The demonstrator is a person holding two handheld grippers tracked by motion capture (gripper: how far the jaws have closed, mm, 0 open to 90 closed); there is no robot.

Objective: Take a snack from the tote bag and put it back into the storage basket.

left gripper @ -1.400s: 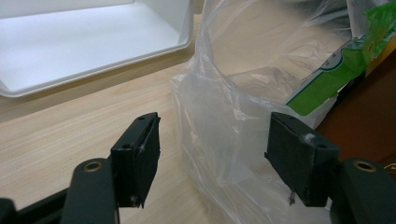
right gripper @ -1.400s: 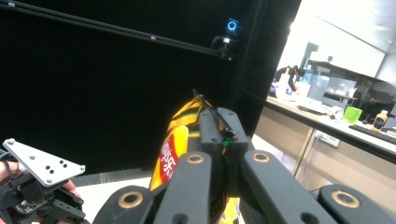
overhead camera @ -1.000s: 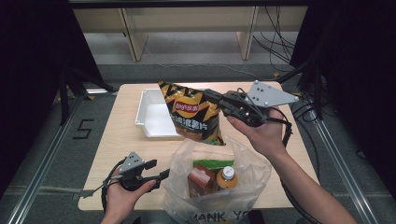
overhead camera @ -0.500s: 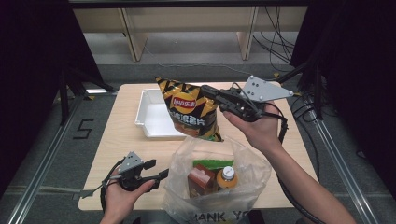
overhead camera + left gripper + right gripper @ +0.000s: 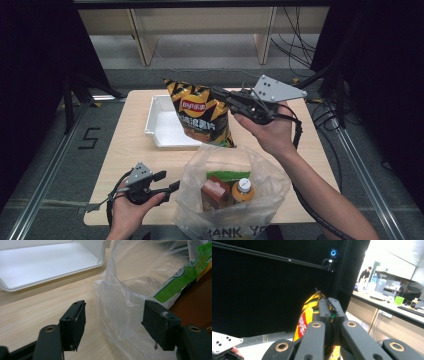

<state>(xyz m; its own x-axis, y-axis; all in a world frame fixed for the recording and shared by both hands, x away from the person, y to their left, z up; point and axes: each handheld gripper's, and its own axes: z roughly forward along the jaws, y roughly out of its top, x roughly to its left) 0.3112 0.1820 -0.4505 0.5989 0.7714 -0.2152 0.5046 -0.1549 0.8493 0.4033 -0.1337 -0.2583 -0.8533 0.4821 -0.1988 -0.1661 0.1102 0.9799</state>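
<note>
A lab recording bay: black curtains [image 5: 262,290] and a rail-mounted camera [image 5: 333,253] beyond the right jaws, aluminium floor rails [image 5: 47,165], loose cables [image 5: 295,35], office desks [image 5: 392,305] behind.

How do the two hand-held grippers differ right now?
The right gripper is raised above the table, while the left gripper sits low, near the table's front edge. The right gripper's jaws are shut on the top edge of a chip bag, which hangs from them; the left gripper's jaws stand open, with the side of the plastic bag between them, unpinched. Both are black, two-jawed and carry a grey plate.
</note>
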